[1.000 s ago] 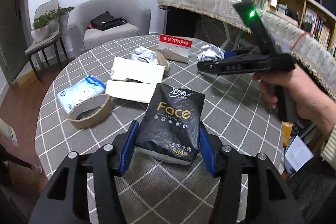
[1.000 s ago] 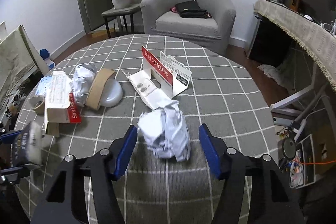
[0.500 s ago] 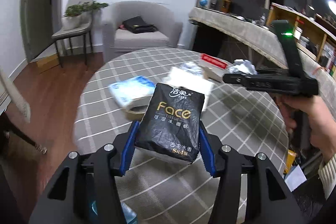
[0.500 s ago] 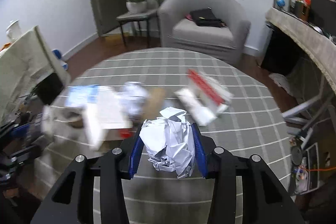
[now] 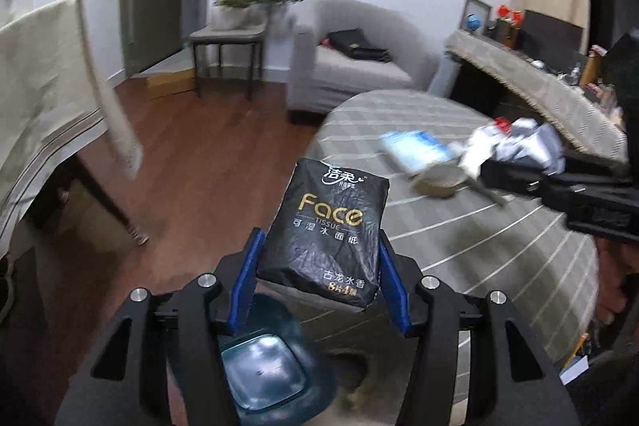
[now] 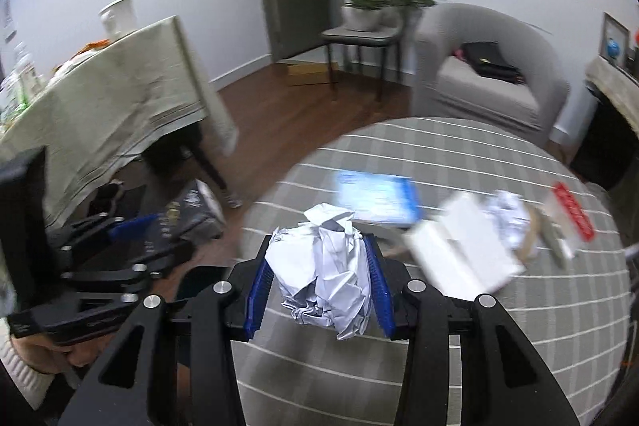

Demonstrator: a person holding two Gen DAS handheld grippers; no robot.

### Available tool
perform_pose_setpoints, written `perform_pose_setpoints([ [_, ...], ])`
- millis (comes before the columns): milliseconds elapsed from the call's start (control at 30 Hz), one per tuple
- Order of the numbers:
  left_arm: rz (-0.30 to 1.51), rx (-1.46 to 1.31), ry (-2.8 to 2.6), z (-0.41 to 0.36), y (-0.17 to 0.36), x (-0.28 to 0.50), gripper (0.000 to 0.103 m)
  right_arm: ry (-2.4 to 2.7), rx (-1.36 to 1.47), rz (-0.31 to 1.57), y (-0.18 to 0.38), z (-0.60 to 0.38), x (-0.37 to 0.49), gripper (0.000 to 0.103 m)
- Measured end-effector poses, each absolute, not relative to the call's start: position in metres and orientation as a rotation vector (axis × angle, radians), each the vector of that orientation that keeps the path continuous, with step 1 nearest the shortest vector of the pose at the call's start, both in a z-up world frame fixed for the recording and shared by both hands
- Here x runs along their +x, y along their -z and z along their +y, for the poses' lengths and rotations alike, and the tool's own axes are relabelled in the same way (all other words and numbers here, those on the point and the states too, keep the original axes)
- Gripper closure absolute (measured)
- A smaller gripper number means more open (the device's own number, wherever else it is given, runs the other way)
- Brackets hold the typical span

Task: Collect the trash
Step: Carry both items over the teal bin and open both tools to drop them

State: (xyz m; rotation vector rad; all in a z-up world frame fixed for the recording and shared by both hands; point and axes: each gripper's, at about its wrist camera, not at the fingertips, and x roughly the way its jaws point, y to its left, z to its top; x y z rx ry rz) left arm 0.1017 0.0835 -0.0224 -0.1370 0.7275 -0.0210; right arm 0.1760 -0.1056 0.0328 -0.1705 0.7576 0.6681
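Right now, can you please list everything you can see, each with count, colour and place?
tissue pack: one, black, between left jaws
crumpled paper: one, white, between right jaws
bin: one, blue, on the floor under the left hand-held gripper
round table: one, grey check cloth
blue packet: one, on table
white box: one, on table, blurred
armchair: one, grey, behind the table
left hand-held gripper: black, blue pads
right hand-held gripper: black, blue pads

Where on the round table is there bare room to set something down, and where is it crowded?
Bare cloth: the near part of the table, in front of the white box, and the far rim toward the armchair. Crowded: the middle band, from the blue packet to the red-labelled card.
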Motion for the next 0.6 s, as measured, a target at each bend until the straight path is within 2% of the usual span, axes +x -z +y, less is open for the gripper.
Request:
perform_pose_setpoints([
  [600, 1.087, -0.16, -0.104, 0.152, 0.124, 0.091, 0.045, -0.833, -0.198, 0.869, -0.01, -0.002, 0.165, 0.058],
])
